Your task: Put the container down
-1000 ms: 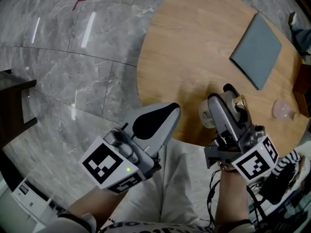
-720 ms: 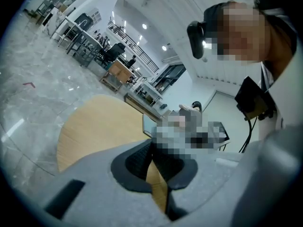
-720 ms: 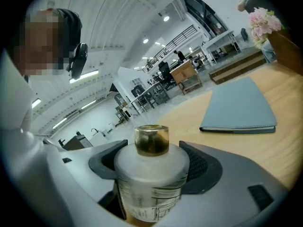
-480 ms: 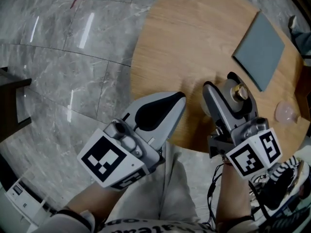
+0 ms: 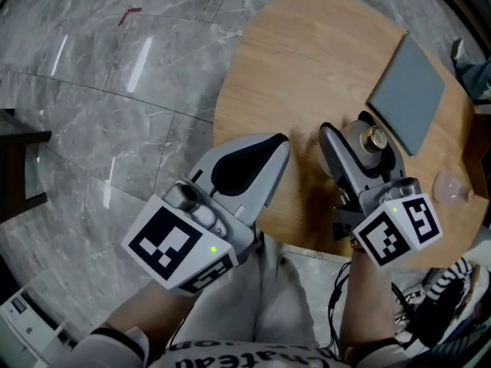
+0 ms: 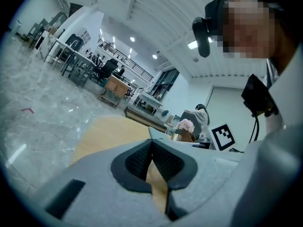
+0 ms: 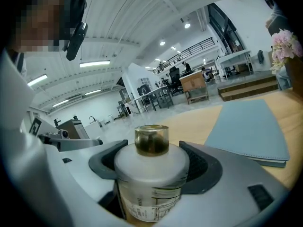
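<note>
The container is a frosted white bottle (image 7: 150, 174) with a gold neck, also visible in the head view as the bottle (image 5: 367, 142). My right gripper (image 5: 359, 148) is shut on it, with both dark pads pressed against its sides, over the near part of the round wooden table (image 5: 307, 60). Whether its base touches the wood is hidden. My left gripper (image 5: 265, 156) hovers at the table's near left edge, shut with nothing between its pads (image 6: 152, 162).
A grey-blue notebook (image 5: 406, 89) lies on the table beyond the bottle. A small clear pinkish item (image 5: 449, 184) sits at the table's right edge. Grey marble floor (image 5: 115, 90) spreads to the left. A person's legs and feet are below the table edge.
My right gripper with the bottle has moved farther in over the table, away from its near edge. My left gripper has shifted slightly toward the table.
</note>
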`<state>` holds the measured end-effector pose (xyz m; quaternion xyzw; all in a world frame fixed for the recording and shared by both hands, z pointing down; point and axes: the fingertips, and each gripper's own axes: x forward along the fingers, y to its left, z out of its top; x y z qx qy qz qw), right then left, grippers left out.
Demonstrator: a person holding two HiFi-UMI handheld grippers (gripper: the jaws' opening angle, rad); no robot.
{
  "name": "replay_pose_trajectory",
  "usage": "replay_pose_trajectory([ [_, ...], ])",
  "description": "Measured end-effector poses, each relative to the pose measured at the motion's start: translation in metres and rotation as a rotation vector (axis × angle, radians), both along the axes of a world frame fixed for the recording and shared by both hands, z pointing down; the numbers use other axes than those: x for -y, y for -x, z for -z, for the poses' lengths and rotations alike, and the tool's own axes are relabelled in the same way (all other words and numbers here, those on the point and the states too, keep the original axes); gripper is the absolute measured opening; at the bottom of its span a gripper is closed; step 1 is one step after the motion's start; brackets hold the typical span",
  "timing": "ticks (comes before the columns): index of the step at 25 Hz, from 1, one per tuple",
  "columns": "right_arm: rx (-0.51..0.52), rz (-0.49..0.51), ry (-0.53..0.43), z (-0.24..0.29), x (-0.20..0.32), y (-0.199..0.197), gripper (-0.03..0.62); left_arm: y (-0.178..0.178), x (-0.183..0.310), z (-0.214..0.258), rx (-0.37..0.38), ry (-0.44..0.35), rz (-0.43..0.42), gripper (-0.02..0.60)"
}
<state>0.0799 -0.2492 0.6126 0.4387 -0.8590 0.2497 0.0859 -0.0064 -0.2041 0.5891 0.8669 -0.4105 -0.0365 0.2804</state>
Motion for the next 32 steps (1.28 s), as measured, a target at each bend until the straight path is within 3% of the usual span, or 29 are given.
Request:
replay_pose_trajectory([
  [10,-0.070,0.027,-0.044,0.000,0.013,0.012,0.348,0.025,0.010,0.001,-0.004,-0.026,0.035,0.014],
  [22,-0.219,0.079,-0.040,-0.007,0.000,0.017,0.347,0.031,-0.009,0.000,-0.014,0.016,0.035,0.014],
  [32,-0.268,0.115,0.038,-0.013,0.000,0.017,0.347,0.026,-0.010,0.019,-0.005,0.055,0.040,0.014],
])
